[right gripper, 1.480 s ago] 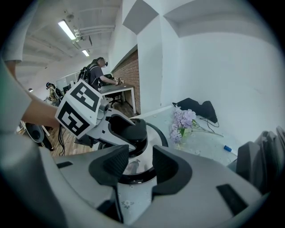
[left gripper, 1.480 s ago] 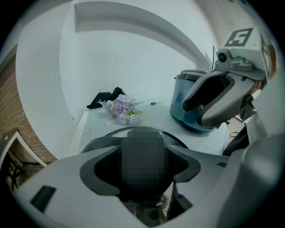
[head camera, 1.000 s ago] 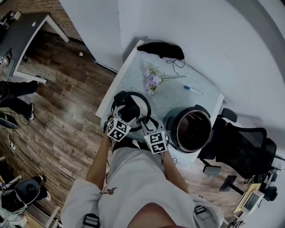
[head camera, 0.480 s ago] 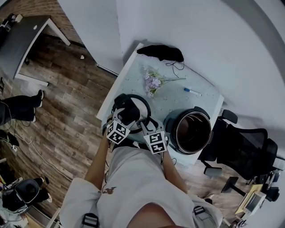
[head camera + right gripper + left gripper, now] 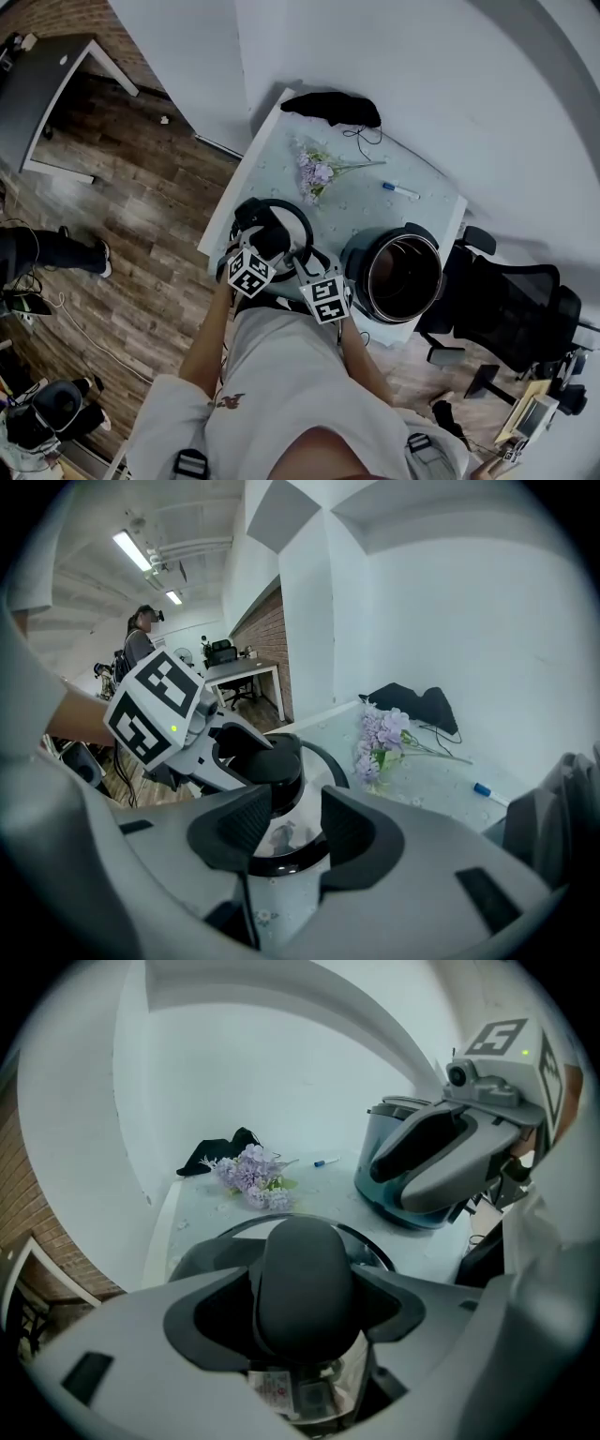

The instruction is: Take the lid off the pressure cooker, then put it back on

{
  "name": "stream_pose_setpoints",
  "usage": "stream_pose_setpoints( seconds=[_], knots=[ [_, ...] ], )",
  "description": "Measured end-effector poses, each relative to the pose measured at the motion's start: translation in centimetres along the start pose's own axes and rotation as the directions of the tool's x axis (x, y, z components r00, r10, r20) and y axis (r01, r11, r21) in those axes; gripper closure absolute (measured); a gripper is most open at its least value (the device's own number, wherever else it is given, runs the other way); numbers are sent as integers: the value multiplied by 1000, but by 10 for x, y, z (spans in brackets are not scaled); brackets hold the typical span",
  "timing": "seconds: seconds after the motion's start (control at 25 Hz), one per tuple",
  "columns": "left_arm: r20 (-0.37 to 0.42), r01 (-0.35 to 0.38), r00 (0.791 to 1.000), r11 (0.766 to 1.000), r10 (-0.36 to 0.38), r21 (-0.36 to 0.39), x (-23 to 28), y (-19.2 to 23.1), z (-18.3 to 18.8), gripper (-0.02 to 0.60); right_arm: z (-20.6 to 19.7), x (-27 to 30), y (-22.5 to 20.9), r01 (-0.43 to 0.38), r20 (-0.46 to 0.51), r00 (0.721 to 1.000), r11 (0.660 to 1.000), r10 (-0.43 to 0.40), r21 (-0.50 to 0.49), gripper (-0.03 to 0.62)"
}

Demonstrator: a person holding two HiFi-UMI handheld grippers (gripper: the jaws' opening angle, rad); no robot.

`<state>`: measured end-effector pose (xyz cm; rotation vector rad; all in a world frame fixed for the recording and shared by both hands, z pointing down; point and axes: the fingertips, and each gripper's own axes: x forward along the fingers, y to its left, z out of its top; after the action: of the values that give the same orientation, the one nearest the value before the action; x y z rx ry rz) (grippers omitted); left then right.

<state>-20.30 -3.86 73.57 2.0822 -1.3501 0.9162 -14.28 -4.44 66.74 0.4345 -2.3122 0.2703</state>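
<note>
Only a bystander's legs have moved; both grippers hold position. We find the left gripper clamped on the handle of the lid, a grip the head view hides. The right gripper is parted over the lid's rim. The open cooker stands just beyond, on the table.

I see the lid lying at the front left of the surface, with the pressure cooker standing to its right. Flowers lie behind the lid, a pen behind the cooker and a cloth at the far edge. A chair stands right of the surface.
</note>
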Motion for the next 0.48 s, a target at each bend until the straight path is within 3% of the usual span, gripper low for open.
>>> stream_pose_setpoints(
  seconds=[0.2, 0.28, 0.48],
  knots=[
    [-11, 30, 999, 999, -30, 16, 1, -4, 1, 257, 0, 1, 1, -2, -10, 1000, 1000, 2, -6, 427],
    [-22, 46, 999, 999, -46, 19, 1, -7, 1, 299, 0, 2, 3, -8, -9, 1000, 1000, 8, -6, 427],
    [-38, 38, 999, 999, -38, 1, 1, -6, 1, 305, 3, 2, 5, -12, -7, 1000, 1000, 11, -19, 427]
  ],
)
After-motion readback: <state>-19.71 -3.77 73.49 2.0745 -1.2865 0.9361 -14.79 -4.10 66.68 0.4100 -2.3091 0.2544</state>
